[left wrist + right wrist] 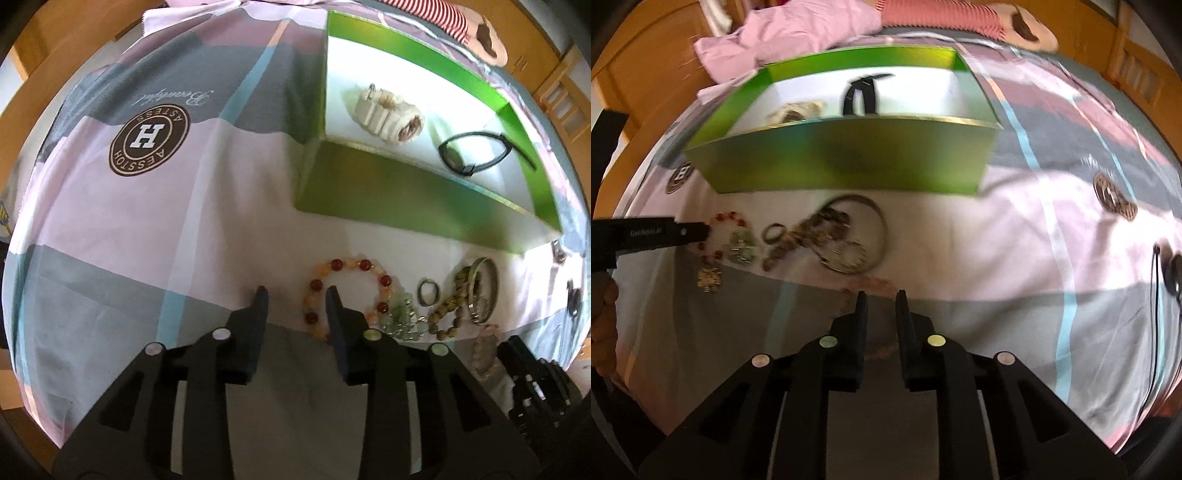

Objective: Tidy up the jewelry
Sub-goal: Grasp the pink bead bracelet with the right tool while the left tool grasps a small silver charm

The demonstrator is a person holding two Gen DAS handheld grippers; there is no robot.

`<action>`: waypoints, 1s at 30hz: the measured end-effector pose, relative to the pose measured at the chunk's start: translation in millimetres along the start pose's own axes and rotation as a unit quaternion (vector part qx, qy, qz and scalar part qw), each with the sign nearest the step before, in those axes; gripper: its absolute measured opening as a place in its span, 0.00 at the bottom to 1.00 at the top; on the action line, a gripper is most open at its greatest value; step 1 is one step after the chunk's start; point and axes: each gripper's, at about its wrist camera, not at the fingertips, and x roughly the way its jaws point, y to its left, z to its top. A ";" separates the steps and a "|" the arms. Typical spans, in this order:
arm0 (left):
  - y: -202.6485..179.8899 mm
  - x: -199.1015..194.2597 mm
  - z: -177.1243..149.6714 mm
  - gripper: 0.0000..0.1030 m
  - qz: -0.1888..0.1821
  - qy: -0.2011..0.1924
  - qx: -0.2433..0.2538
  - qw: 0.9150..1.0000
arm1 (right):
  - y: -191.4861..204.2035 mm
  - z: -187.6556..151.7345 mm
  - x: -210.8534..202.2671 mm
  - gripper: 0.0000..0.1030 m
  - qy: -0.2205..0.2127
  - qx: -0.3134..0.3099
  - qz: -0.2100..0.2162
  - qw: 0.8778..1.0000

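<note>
A green box (406,195) stands on the bed sheet and holds a cream bracelet (388,114) and a black band (476,151). In front of it lies loose jewelry: an orange and red bead bracelet (351,273), a green bead piece (402,317), a small ring (428,291), a brown bead strand (450,310) and a metal bangle (484,291). My left gripper (297,291) is open, its right finger at the orange bracelet's left side. My right gripper (881,295) is open just short of a pink bead bracelet (875,283). The box (849,158) and bangle (857,232) also show there.
The sheet (147,240) is pink, grey and blue with round brown logos (149,138). A gold piece (709,278) lies left of the pile. A black cable and earpiece (1171,273) lie at the right. Wooden furniture (646,74) rings the bed.
</note>
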 end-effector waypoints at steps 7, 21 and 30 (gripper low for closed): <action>-34.5 -12.7 -8.9 0.49 -0.059 -0.007 0.068 0.996 | -5.6 0.6 9.6 0.16 0.018 0.022 0.004 1.000; -66.1 9.0 -23.8 0.26 -0.029 0.001 0.121 0.992 | -16.7 -8.8 14.5 0.26 0.027 0.032 0.005 0.999; -56.0 -6.7 -15.9 0.07 -0.043 -0.020 0.094 0.994 | -10.0 -10.6 13.0 0.10 0.020 0.012 -0.009 1.000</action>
